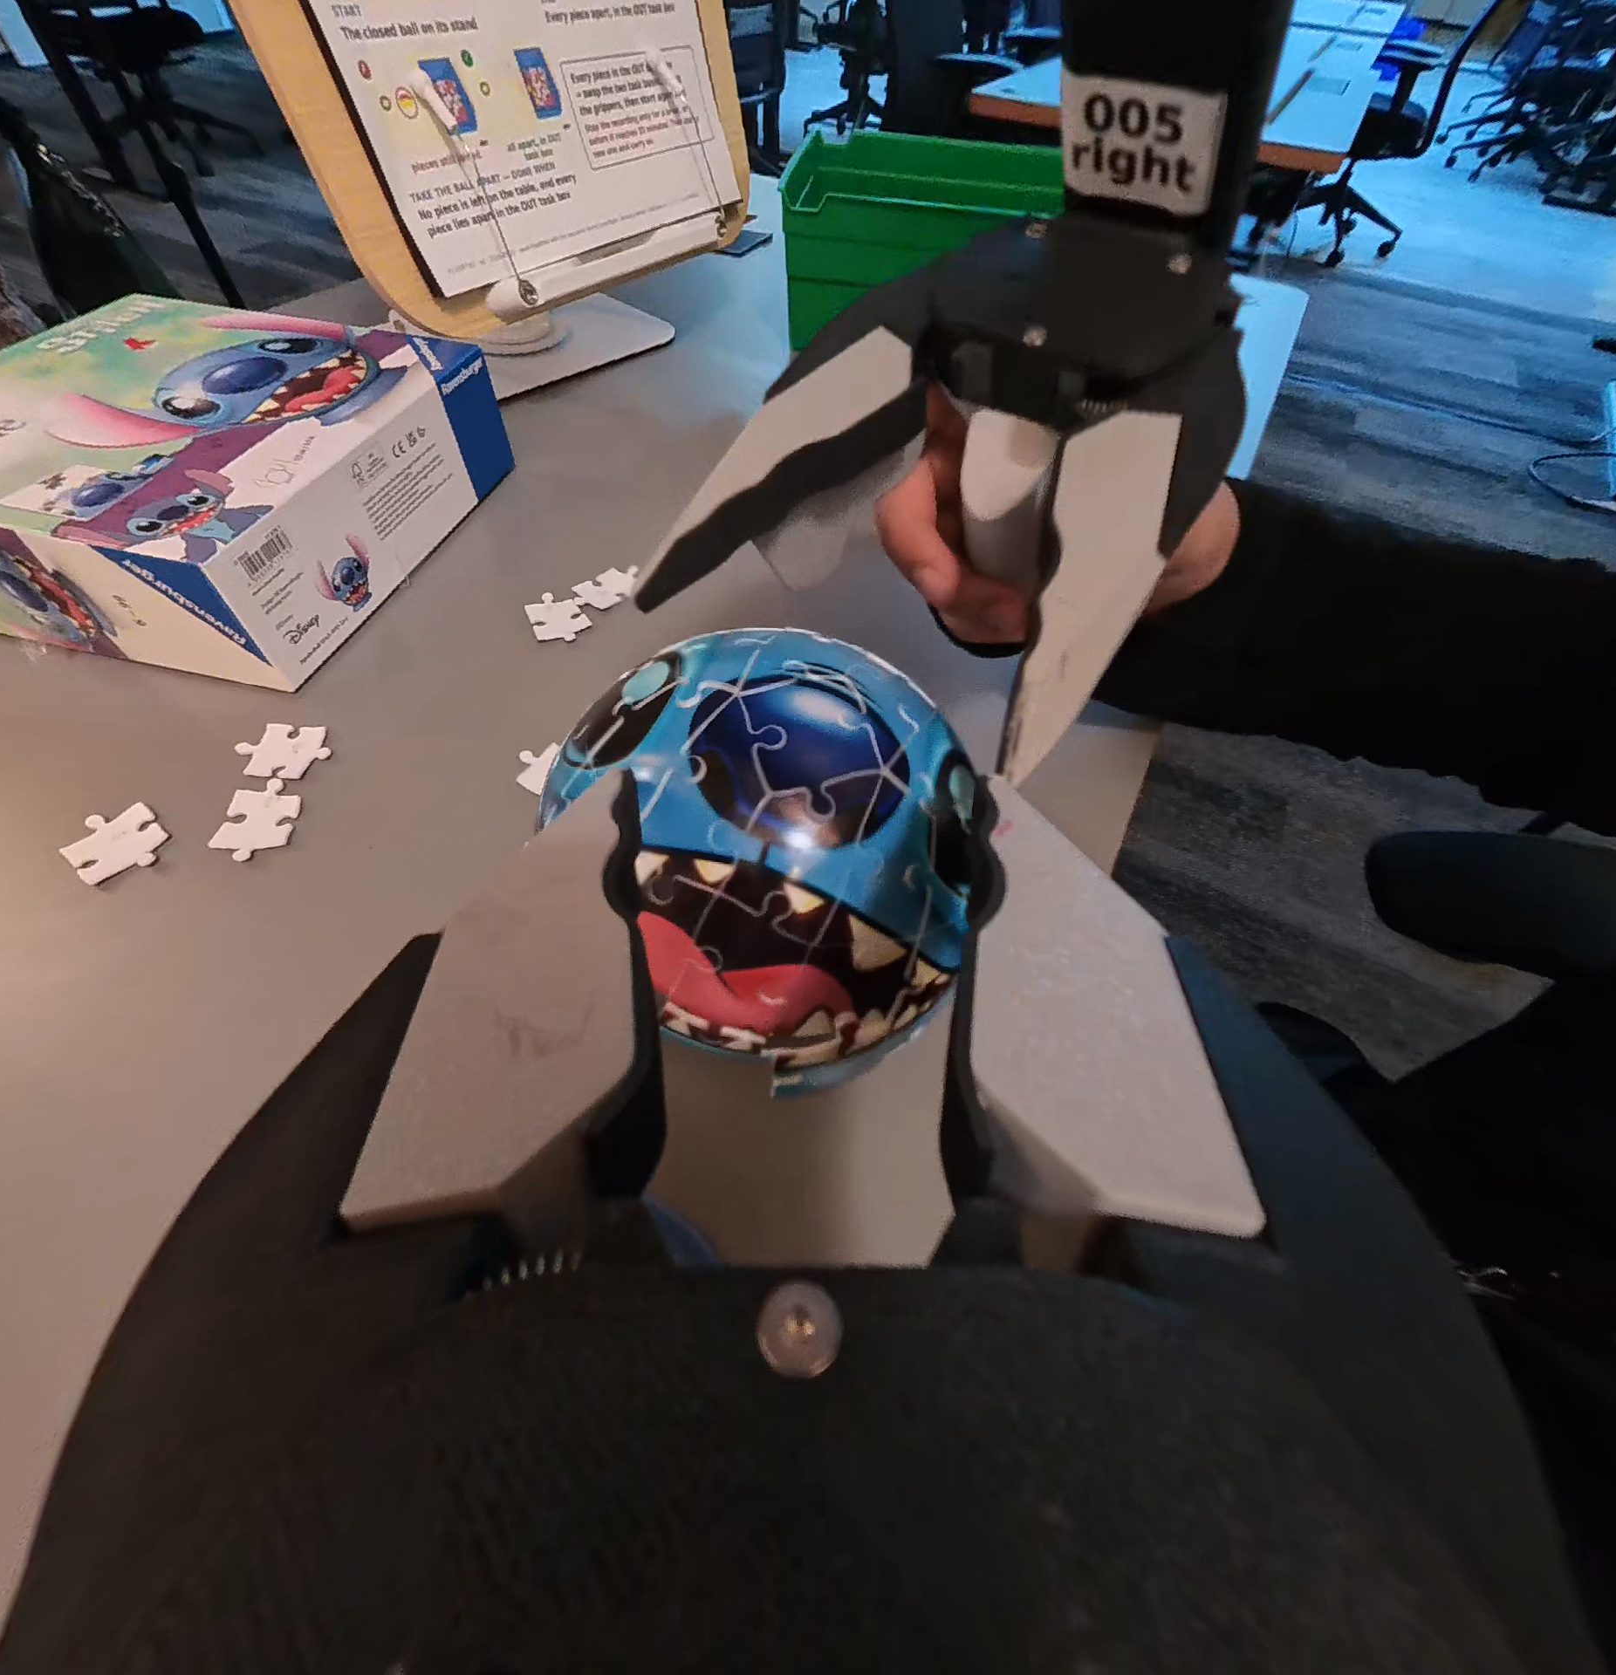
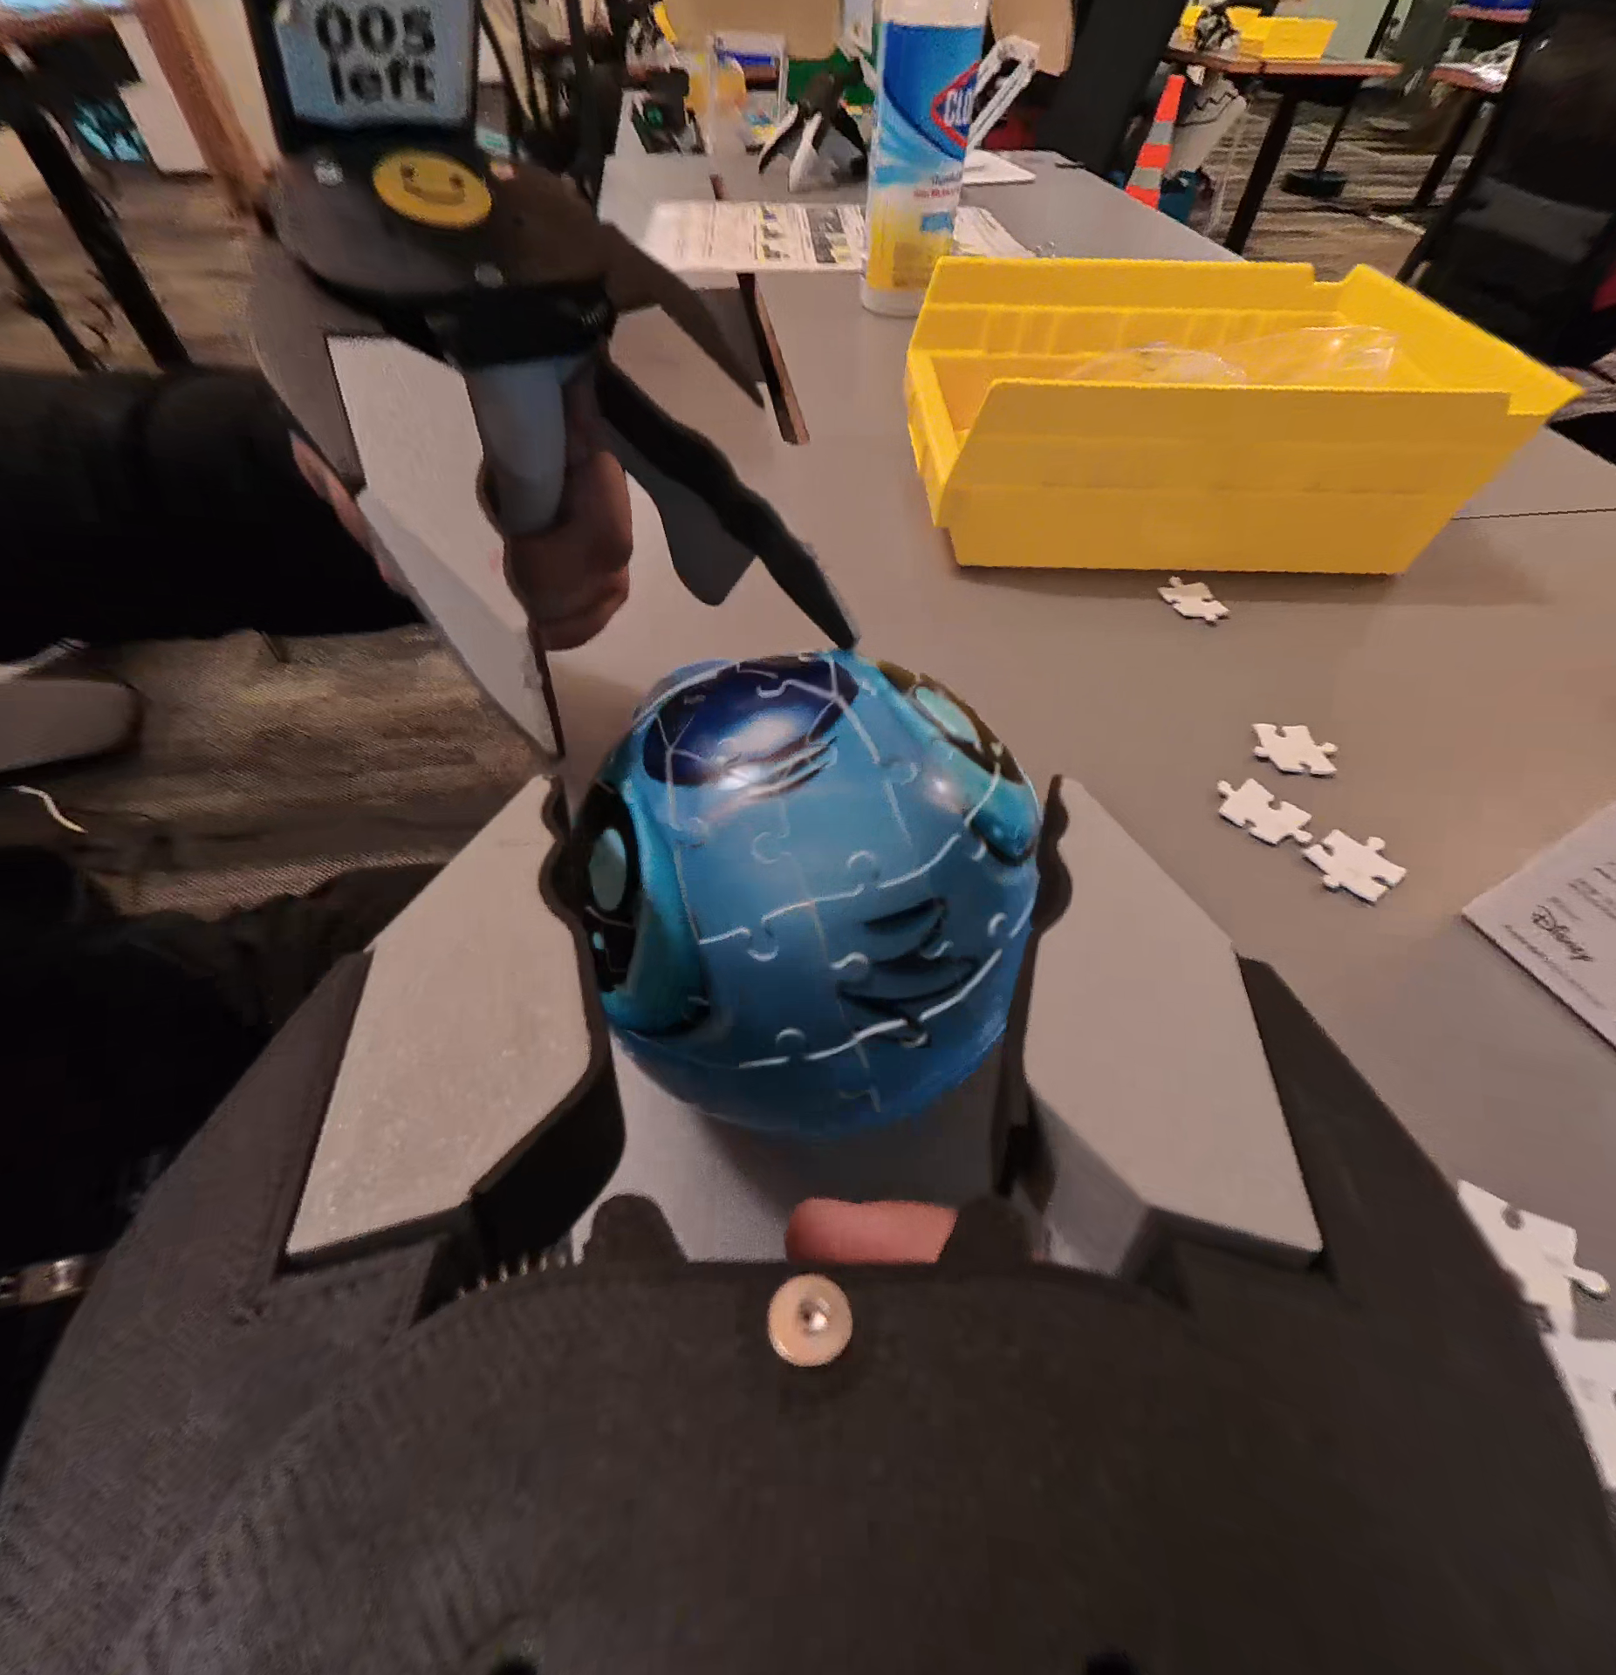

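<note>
A: What sits between the fingers of the left gripper point(image 1: 800, 816)?

B: A blue puzzle ball point(image 1: 777, 843) with a cartoon face, resting on the grey table point(image 1: 152, 1042). Both fingers press its sides, so that gripper is clamped on the ball, about a ball's width apart.

A: And the right gripper point(image 2: 800, 807)?

B: It comes from the opposite side, and in its own view the ball point(image 2: 809, 897) fills the gap between its fingers. They look to be touching it, so I judge it clamped as well. From the left view, though, the right gripper point(image 1: 822, 689) reads as spread wide, tips above the ball, so I am not fully sure.

A: Why two holds?

B: Probably one steadies the round thing so it cannot roll.

A: What lies around?

B: Loose white puzzle pieces point(image 1: 197, 807) left of the left gripper, the puzzle's box point(image 1: 215, 489) beyond them, a green bin point(image 1: 895, 236) ahead. To the right gripper's front right stands a yellow bin point(image 2: 1194, 426), with more pieces point(image 2: 1303, 816) nearer.
</note>
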The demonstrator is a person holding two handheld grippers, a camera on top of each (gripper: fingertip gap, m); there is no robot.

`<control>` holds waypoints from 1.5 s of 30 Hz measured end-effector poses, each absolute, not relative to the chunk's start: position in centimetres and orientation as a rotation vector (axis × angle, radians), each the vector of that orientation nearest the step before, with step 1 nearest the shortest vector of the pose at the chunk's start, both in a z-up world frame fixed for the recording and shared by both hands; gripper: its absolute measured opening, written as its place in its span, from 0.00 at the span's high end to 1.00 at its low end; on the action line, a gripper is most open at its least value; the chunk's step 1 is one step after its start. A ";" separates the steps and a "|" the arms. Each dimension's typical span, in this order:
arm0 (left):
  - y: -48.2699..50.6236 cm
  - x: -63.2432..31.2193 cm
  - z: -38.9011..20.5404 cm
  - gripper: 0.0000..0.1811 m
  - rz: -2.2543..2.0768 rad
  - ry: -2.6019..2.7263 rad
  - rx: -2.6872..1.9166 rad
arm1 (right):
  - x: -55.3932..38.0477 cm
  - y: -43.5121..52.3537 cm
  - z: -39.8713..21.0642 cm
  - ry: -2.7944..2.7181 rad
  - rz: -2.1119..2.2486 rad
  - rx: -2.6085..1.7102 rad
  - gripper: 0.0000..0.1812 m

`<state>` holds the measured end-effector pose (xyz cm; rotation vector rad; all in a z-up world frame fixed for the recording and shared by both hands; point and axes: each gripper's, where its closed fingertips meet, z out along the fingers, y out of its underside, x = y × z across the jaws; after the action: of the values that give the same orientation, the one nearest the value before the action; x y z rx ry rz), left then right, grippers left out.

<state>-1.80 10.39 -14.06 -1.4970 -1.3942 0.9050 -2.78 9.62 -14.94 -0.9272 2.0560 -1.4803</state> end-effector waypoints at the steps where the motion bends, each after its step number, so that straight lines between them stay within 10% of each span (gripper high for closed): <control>1: 10.5 -1.6 -14.0 0.61 0.895 -1.388 -1.487 | -2.7 9.7 -15.4 2.075 -1.478 -0.952 0.46; 26: -2.1 4.8 -22.9 0.83 1.091 -1.784 -1.960 | -6.1 10.7 -15.5 1.944 -1.519 -0.801 0.48; 31: 1.2 6.0 -25.3 0.70 0.745 -1.720 -2.092 | -6.5 10.9 -15.6 1.925 -1.523 -0.798 0.48; 45: -3.8 3.2 -22.6 1.00 0.980 -1.813 -1.937 | -7.4 11.1 -15.4 1.856 -1.522 -0.709 0.48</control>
<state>3.20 -3.77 -22.58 -1.9374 -1.8131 0.9800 -7.40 11.07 -15.35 -0.7093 1.8556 -1.5221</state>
